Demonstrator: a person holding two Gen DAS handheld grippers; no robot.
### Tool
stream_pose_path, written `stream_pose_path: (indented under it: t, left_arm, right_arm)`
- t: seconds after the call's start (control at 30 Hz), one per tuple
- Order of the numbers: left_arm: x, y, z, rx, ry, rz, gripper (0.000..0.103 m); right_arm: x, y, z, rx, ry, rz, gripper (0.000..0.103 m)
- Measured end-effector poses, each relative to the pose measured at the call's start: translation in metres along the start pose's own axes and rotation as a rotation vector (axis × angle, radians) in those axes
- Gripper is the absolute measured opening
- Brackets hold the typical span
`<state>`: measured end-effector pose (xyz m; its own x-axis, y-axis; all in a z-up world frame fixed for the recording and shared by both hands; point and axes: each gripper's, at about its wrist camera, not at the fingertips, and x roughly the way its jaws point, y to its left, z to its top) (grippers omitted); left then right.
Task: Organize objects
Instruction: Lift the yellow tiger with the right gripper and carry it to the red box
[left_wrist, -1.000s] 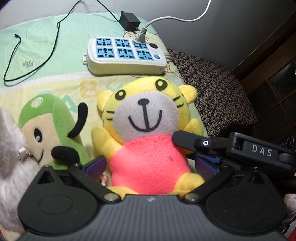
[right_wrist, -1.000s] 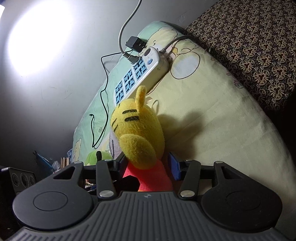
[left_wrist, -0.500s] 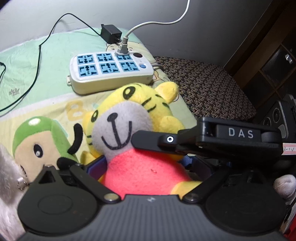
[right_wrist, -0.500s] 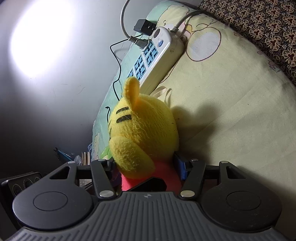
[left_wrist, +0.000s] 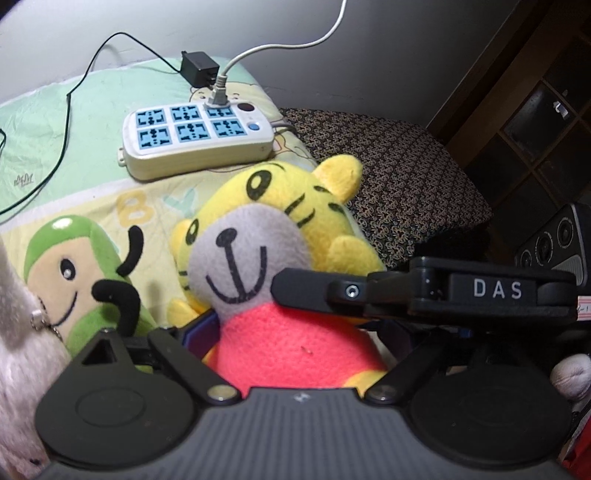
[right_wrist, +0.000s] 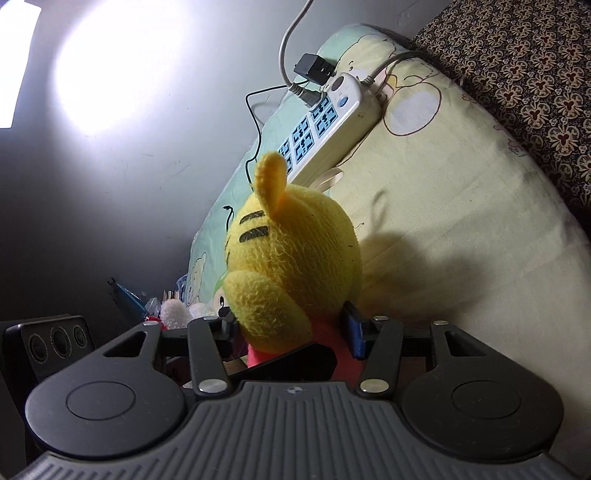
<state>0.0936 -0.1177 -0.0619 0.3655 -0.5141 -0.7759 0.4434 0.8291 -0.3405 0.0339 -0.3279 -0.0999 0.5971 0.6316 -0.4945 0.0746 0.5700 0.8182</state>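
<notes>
Nearest the cameras, both grippers close on the same toy: the left gripper (left_wrist: 295, 332) has its blue-padded fingers pressed into the pink belly of the yellow tiger plush (left_wrist: 280, 258), and the right gripper (right_wrist: 291, 328) clamps it from the side, at about the shoulders, its black finger crossing the chest in the left view. The tiger leans head-back over the cartoon bedsheet (left_wrist: 92, 110) — whether it is lifted clear or resting there cannot be told.

Just beside it, on the left gripper's left, lies a green plush (left_wrist: 74, 266), touching a pale furry toy (left_wrist: 14, 325) at the frame edge. Farther back sits a white power strip (left_wrist: 195, 140) with a grey plug and a black adapter (left_wrist: 199, 68) by the wall.

Judging by this, the tidying is at an early or middle stage: one toy is in hand — not yet placed — and at least two more toys lie loose on the sheet, with no destination in sight.
</notes>
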Motion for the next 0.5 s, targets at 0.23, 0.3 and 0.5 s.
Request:
stream_pose_path:
  t: [0.23,0.3,0.5]
  left_arm:
    - [-0.017,-0.021,-0.021,0.047,0.009,-0.006,0.089]
    - [-0.024,-0.026,-0.027,0.054,0.007,-0.008,0.089]
    - [-0.048,-0.035,-0.044,0.06,-0.019,-0.017,0.089]
  right_arm:
    - [-0.025,0.006,-0.022,-0.026,-0.016,-0.016,0.055]
    - [-0.029,0.011,-0.03,-0.04,-0.022,-0.017,0.055]
    - [-0.045,0.021,-0.05,-0.043,-0.036,0.007,0.055]
